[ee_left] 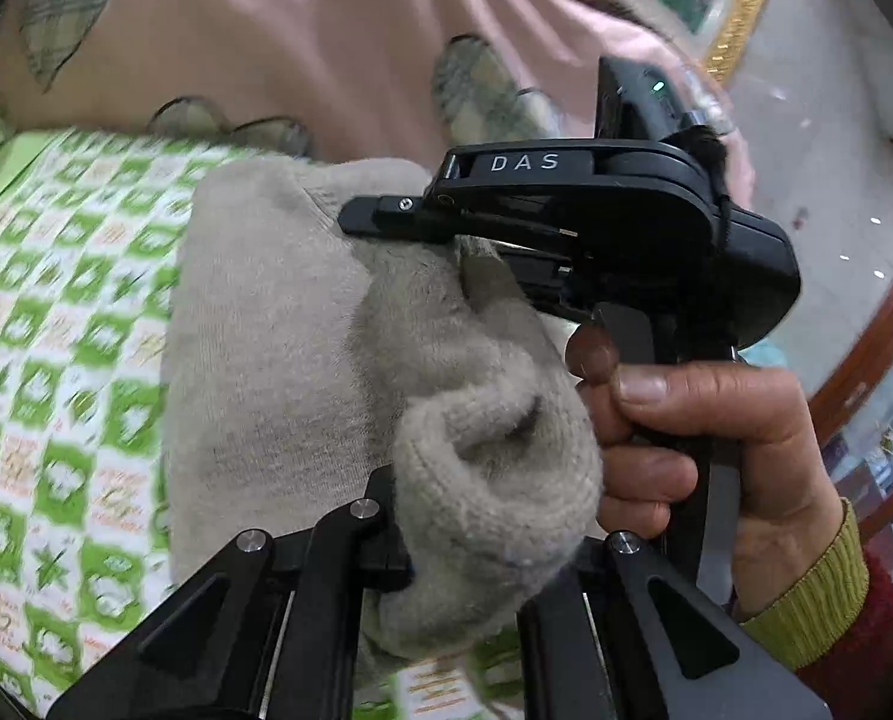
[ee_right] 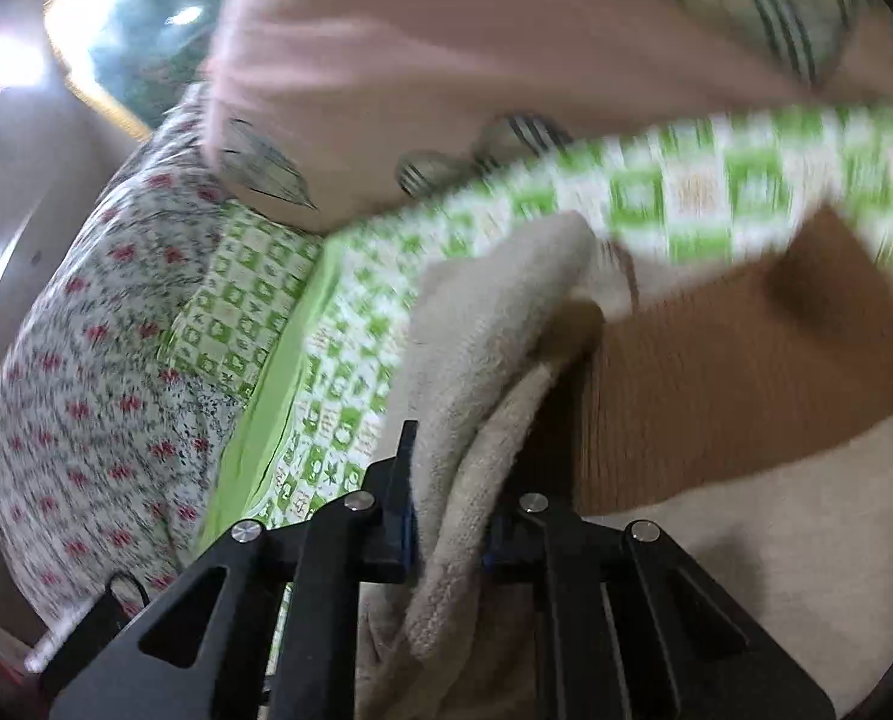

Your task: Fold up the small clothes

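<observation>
Gripping one fuzzy beige knit garment [ee_left: 302, 360], both claws are clamped on its bunched folds above a green-and-white checked sheet [ee_left: 56, 312]. The left claw [ee_left: 464, 546] pinches a thick rolled edge; the right claw [ee_right: 446, 534] nips layered folds [ee_right: 488, 372]. One bare hand [ee_left: 704, 450] wraps the right tool's handle, thumb on top. A pink heart-patterned cloth [ee_left: 302, 30] lies behind.

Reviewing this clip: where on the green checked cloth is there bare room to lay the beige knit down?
Bare green checked cloth lies left of the beige knit, bordered above by the pink heart-print fabric. It is crowded on the right, where the right claw and the left claw both grip the knit.
</observation>
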`<act>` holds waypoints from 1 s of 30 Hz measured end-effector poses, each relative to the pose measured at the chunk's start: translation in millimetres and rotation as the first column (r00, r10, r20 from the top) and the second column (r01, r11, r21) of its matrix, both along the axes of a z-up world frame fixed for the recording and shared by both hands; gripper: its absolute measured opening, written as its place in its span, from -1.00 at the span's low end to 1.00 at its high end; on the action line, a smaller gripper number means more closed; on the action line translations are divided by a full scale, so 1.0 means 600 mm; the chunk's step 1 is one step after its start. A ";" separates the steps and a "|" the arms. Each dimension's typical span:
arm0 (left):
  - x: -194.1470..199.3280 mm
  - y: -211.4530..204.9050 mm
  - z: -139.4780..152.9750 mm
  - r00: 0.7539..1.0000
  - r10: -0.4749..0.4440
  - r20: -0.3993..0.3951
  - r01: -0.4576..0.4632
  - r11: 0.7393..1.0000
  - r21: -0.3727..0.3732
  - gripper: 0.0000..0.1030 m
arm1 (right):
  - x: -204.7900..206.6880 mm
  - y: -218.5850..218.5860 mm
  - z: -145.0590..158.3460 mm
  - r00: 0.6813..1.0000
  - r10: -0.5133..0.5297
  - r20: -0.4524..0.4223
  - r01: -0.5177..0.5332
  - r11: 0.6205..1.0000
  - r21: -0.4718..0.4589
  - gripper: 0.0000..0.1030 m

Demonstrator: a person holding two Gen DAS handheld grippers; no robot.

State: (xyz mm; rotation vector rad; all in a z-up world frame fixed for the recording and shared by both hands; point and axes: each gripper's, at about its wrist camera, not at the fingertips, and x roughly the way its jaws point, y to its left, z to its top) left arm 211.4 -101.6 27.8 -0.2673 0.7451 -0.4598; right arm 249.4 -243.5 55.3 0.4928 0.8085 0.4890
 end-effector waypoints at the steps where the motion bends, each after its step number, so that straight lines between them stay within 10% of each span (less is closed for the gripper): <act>1: 0.001 -0.016 0.007 1.000 -0.024 0.009 0.024 1.000 -0.010 -0.87 | -0.013 -0.005 0.020 0.999 0.006 0.038 -0.005 0.999 -0.032 -0.68; 6: 0.017 -0.114 0.001 0.994 -0.112 -0.004 0.111 0.993 -0.036 -0.87 | -0.050 -0.082 0.049 0.997 -0.028 0.069 0.038 0.989 -0.141 -0.69; 16: 0.064 -0.218 -0.088 0.970 -0.198 -0.140 0.200 0.980 -0.001 -0.83 | -0.058 -0.201 -0.063 0.992 -0.125 -0.023 0.116 0.964 -0.239 -0.69; 24: 0.010 -0.156 -0.051 0.954 -0.261 -0.150 0.257 0.965 -0.044 -0.15 | -0.075 -0.222 -0.054 0.980 -0.197 0.031 0.199 0.949 -0.246 -0.51; 30: -0.030 -0.028 -0.002 0.989 -0.123 -0.082 0.120 0.992 -0.043 0.44 | -0.131 -0.244 -0.034 0.956 -0.290 0.034 0.287 0.914 -0.288 0.17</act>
